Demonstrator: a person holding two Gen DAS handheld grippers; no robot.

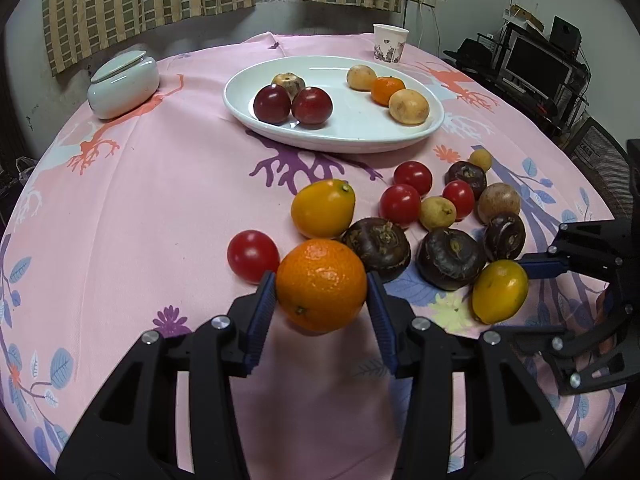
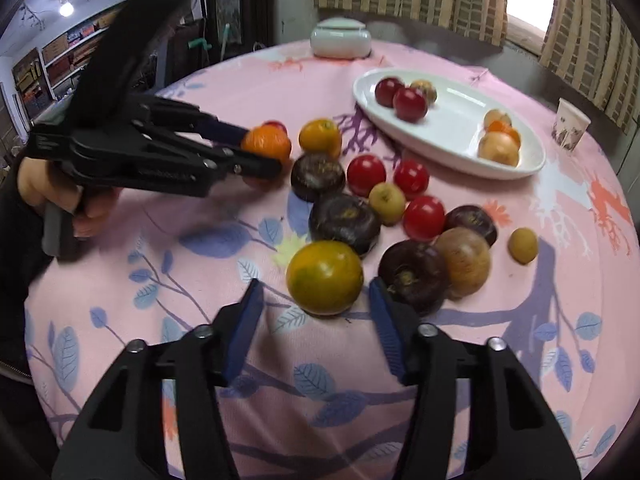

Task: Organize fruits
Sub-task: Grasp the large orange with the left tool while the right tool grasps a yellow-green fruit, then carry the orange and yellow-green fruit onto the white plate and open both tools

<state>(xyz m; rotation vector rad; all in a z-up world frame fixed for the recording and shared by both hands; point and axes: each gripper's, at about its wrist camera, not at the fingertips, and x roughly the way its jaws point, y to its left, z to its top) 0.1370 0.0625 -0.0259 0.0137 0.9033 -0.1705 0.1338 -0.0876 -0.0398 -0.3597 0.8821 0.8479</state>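
Observation:
My left gripper (image 1: 321,294) is shut on an orange tangerine (image 1: 321,285), held just above the pink tablecloth; the right wrist view shows that same tangerine (image 2: 266,142) in its grip. My right gripper (image 2: 316,294) stands open around a yellow-green citrus (image 2: 325,277), with a gap at the left pad. In the left wrist view one blue finger (image 1: 544,268) lies against this citrus (image 1: 500,296). Loose red tomatoes (image 1: 400,204), dark water chestnuts (image 1: 378,248), a second yellow citrus (image 1: 323,209) and small tan fruits lie between. The white oval plate (image 1: 336,146) holds two dark red plums (image 1: 292,104) left, tan fruits and a tangerine right.
A pale lidded ceramic jar (image 1: 122,84) stands at the table's far left and a paper cup (image 1: 390,44) at the far right. A hand (image 2: 40,188) grips the left tool's handle. Shelves with a monitor (image 1: 536,68) stand beyond the table's right edge.

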